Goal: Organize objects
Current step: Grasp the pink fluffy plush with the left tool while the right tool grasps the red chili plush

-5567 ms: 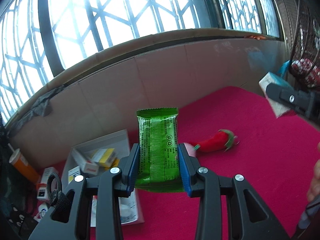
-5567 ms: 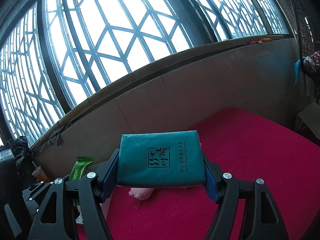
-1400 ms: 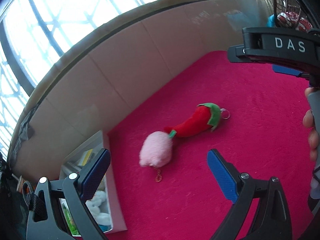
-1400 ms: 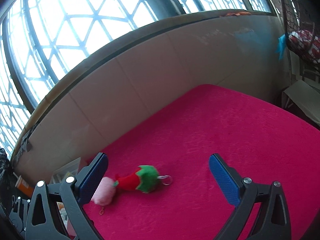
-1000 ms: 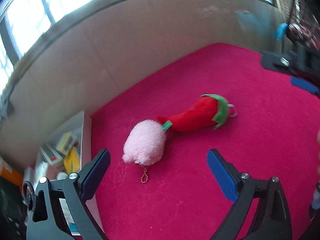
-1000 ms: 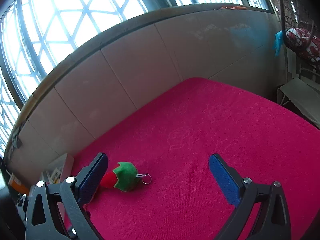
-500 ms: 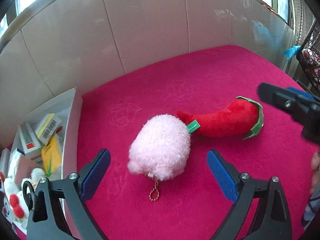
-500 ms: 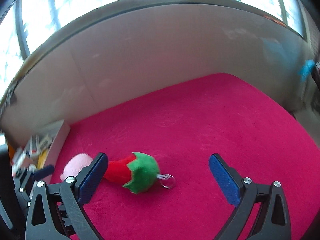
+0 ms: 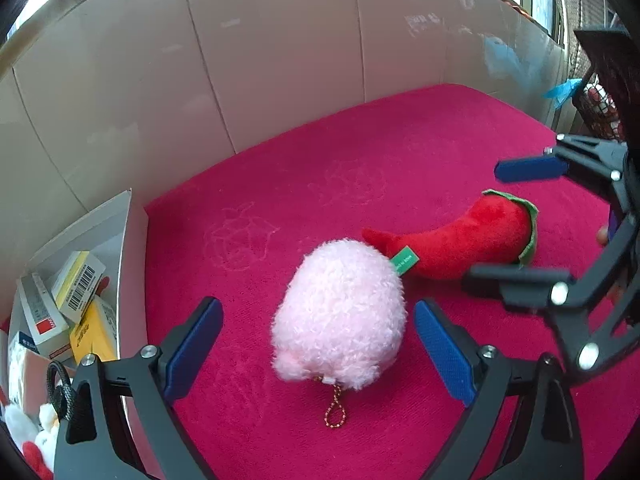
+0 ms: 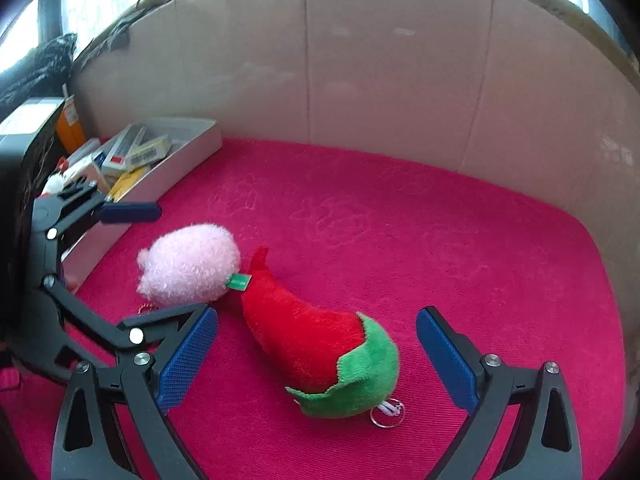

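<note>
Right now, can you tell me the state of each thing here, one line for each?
Pink plush: lying on the red cloth, between the left jaws, not gripped.
Red chili plush: lying on the cloth, between the right jaws, untouched.
Left gripper: jaws closing, pads not yet touching.
Right gripper: open.
White box: open, full of small packages.
</note>
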